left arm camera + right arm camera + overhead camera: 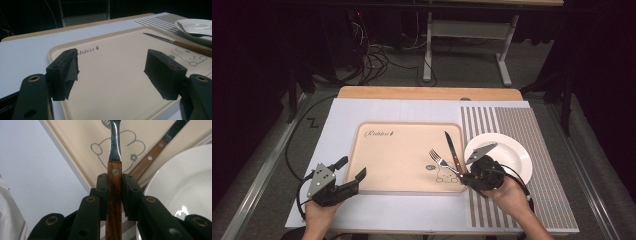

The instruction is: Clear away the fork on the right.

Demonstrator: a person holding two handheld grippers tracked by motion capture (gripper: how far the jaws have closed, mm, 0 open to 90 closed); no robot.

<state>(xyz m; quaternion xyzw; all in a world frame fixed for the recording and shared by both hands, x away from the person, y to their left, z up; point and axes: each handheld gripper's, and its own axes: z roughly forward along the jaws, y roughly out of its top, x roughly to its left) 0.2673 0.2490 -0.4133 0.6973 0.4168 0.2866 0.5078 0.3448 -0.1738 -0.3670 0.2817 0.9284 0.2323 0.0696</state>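
Note:
A fork (440,161) with a wooden handle (114,185) is pinched by that handle in my right gripper (466,176), its tines out over the beige tray (402,165). The right gripper view has both pads pressed on the handle, the gripper (115,185) shut on it. A wooden-handled knife (452,150) lies on the tray's right part, and its blade (160,38) appears in the left gripper view. My left gripper (351,171) rests at the tray's near left corner, open, with nothing between its jaws (112,70).
A white plate (512,150) sits on a striped placemat (532,175) to the right of the tray, close beside my right hand. A white board (342,115) covers the wooden table. Cables and a table frame lie on the floor beyond.

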